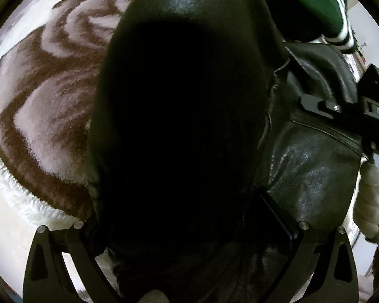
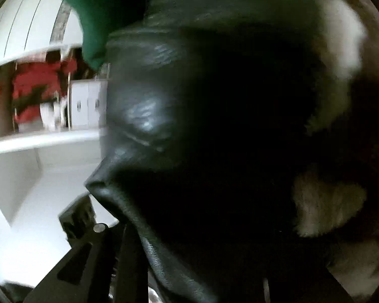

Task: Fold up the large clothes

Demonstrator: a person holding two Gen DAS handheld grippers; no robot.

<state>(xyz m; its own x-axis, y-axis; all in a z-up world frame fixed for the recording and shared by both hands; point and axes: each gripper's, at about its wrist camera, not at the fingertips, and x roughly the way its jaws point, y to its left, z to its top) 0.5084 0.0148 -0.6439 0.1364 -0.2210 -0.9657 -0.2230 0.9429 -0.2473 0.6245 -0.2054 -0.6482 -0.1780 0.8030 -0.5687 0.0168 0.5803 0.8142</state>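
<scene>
Left gripper (image 1: 189, 247) and right gripper (image 2: 189, 265) each clench the black leather jacket (image 1: 303, 171) above a brown-patterned rug (image 1: 43, 126).

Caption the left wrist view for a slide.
Left gripper buried in a black leather jacket above a brown-and-white rug, right gripper alongside.

Green sleeve (image 1: 308, 2) with white-striped cuff (image 1: 346, 38); seemingly white knit glove (image 1: 371, 202).
</scene>
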